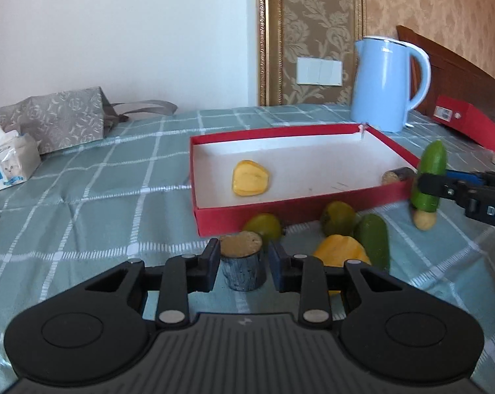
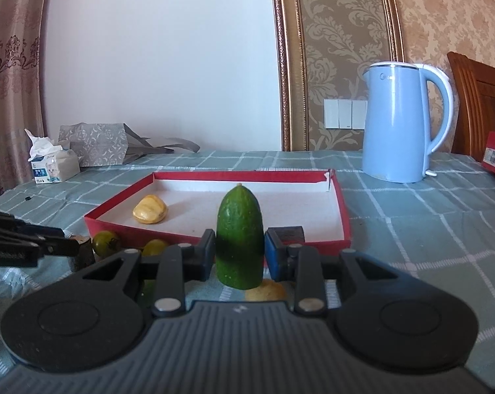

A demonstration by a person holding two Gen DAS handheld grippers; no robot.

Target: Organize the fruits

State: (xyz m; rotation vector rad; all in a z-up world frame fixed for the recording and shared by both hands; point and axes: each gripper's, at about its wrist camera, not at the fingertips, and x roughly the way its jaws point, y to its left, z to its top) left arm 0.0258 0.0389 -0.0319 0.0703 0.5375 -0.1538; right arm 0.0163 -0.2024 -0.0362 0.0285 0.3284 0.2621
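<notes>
Home bedroom: damask wallpaper (image 2: 342, 65), wooden headboard (image 2: 480, 105), curtain (image 2: 11, 65), kettle (image 2: 395, 121).

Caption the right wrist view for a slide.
Right gripper holds a cucumber half upright before the red tray, which holds a yellow fruit piece.

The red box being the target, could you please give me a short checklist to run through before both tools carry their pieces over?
1. Left tool shut on dark cylinder piece: ok.
2. Right tool shut on cucumber half, held upright: ok.
3. Red box has bare floor: ok.
4. Yellow piece sits apart from the drop zone: ok.
5. Blue kettle stands behind the box, off the path: ok.
6. Grip firmness: cannot tell.
</notes>
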